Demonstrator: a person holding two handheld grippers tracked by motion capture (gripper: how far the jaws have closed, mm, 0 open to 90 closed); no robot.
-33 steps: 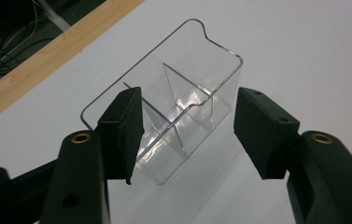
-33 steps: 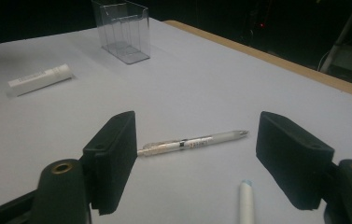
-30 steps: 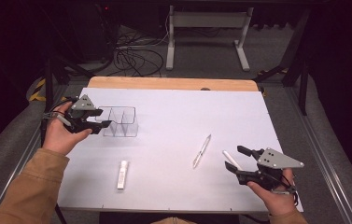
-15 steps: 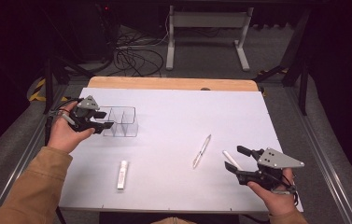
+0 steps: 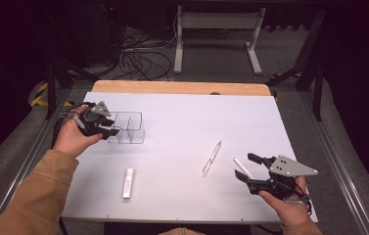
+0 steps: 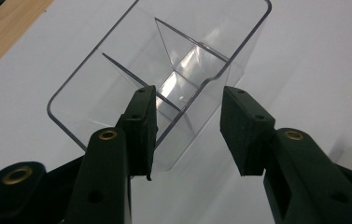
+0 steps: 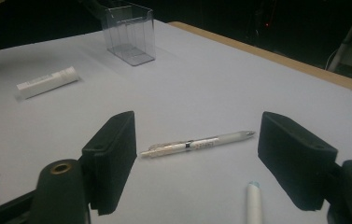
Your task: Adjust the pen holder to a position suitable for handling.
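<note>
A clear plastic organizer with dividers stands at the table's left. My left gripper is open at its left end. In the left gripper view the organizer's near corner sits between the open jaws, one pad over the inside and the other outside. A pen lies right of centre, a white marker just beyond it, and a white tube near the front. My right gripper is open over the marker, holding nothing. In the right gripper view the pen lies past the wide-open jaws.
The white table top has a wooden strip along its far edge. Behind the table are a desk frame and loose cables on the floor. Metal rails run along both sides of the table.
My left gripper has moved right, up to the organizer's end. The right gripper and the loose items have stayed still.
</note>
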